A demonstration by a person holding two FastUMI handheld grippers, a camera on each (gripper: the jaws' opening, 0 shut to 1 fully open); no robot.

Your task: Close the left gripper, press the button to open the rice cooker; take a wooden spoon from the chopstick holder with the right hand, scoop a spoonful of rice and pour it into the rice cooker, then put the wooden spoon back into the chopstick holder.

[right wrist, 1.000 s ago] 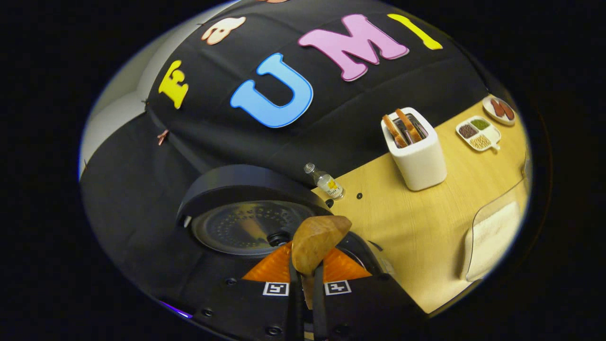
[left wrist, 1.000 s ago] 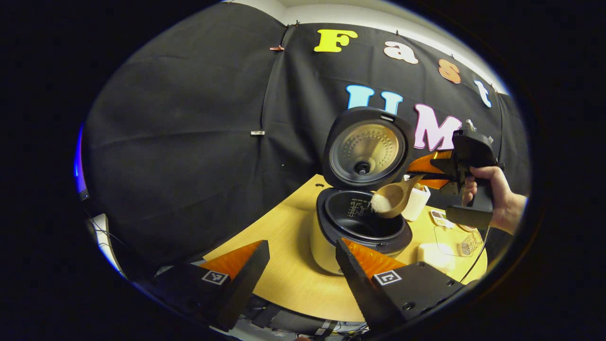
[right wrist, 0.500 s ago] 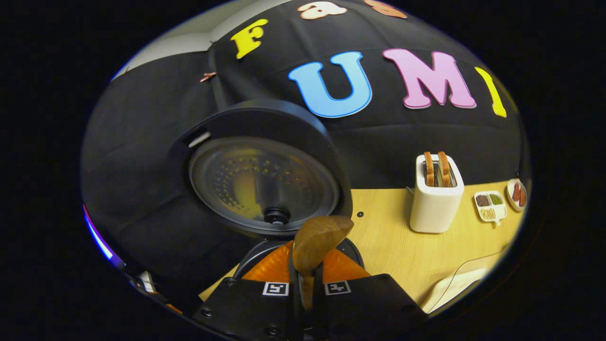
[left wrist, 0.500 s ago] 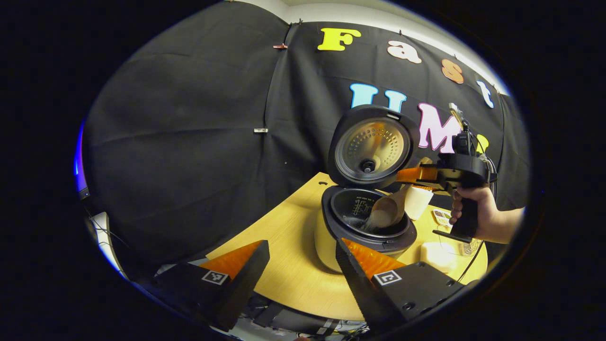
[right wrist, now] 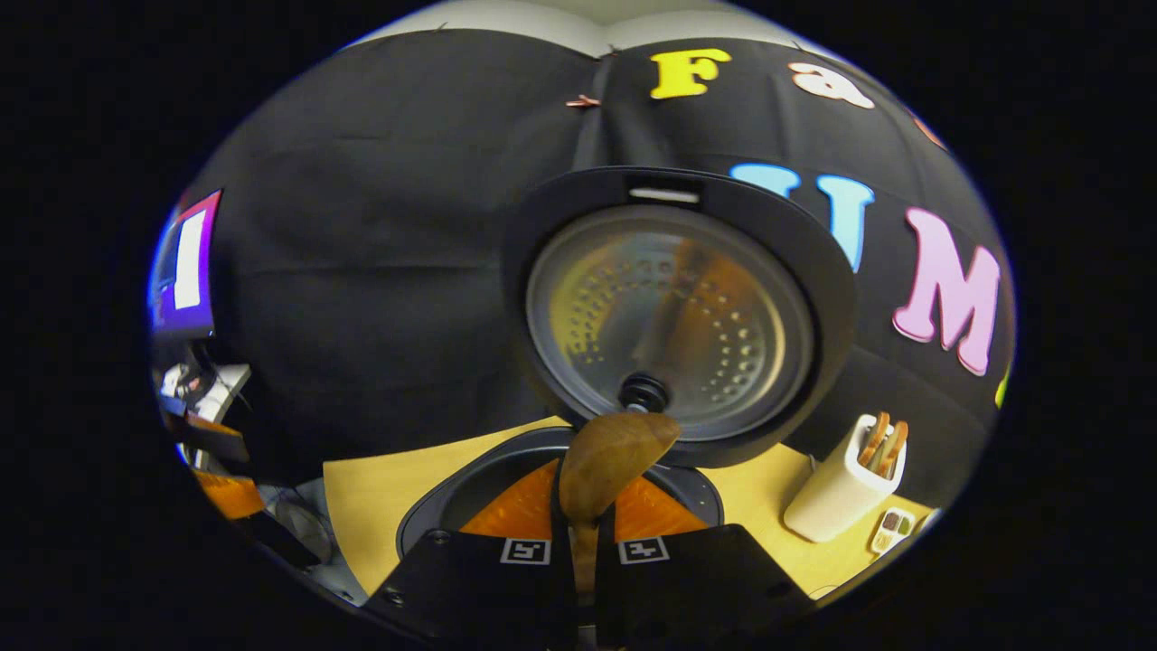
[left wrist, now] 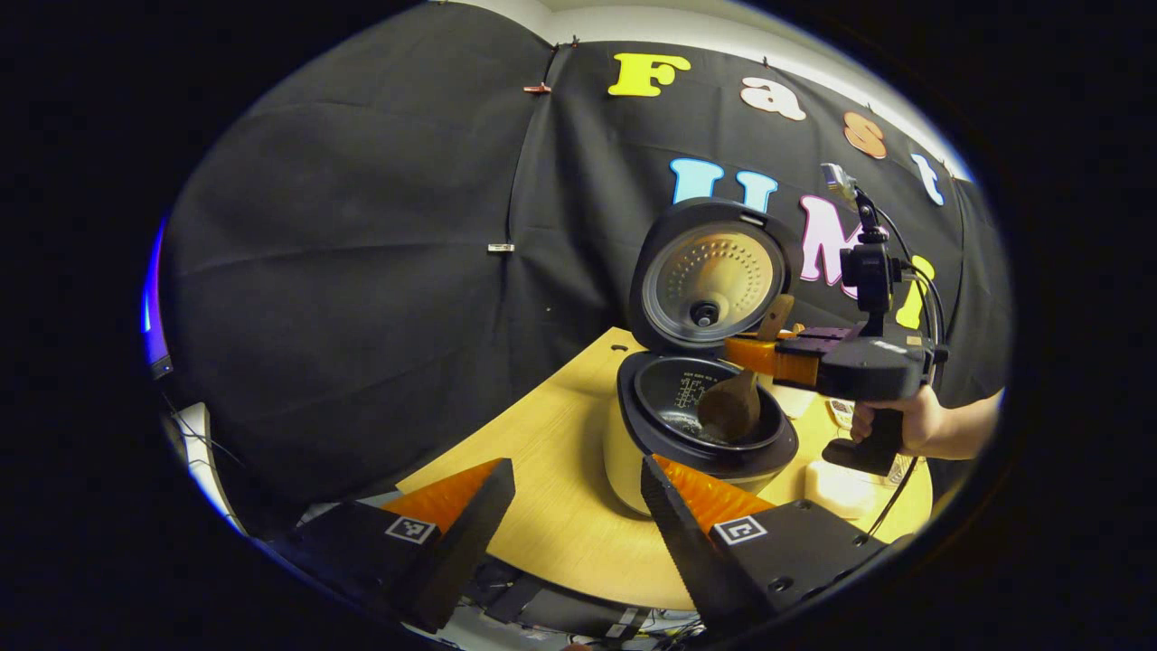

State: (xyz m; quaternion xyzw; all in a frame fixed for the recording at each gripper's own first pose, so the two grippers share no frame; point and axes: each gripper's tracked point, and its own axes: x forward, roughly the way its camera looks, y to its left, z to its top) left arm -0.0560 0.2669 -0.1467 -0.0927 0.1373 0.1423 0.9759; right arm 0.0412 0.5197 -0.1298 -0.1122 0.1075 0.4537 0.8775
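The rice cooker [left wrist: 633, 452] stands on the wooden table with its lid [left wrist: 710, 280] raised and its dark inner pot [left wrist: 687, 402] exposed. A hand [left wrist: 908, 429] holds my right gripper [left wrist: 748, 354] level above the pot's right side. It is shut on the wooden spoon's handle. The spoon's bowl [left wrist: 730, 411] hangs face down inside the pot. In the right gripper view the spoon [right wrist: 610, 461] sticks up between the shut fingers [right wrist: 506, 520], with the lid [right wrist: 669, 307] close ahead. My left gripper [left wrist: 574, 484] stays open in front of the cooker, holding nothing.
A white toaster [right wrist: 841, 493] with two slices stands to the right of the cooker, and a small compartment tray [right wrist: 890, 529] lies beside it. A white block [left wrist: 836, 484] sits on the table [left wrist: 551, 434] near the hand. The black cloth wall rises behind the table.
The right gripper has swung left over the pot and rolled the spoon from bowl-up with rice to bowl-down inside the pot. The left gripper has barely moved.
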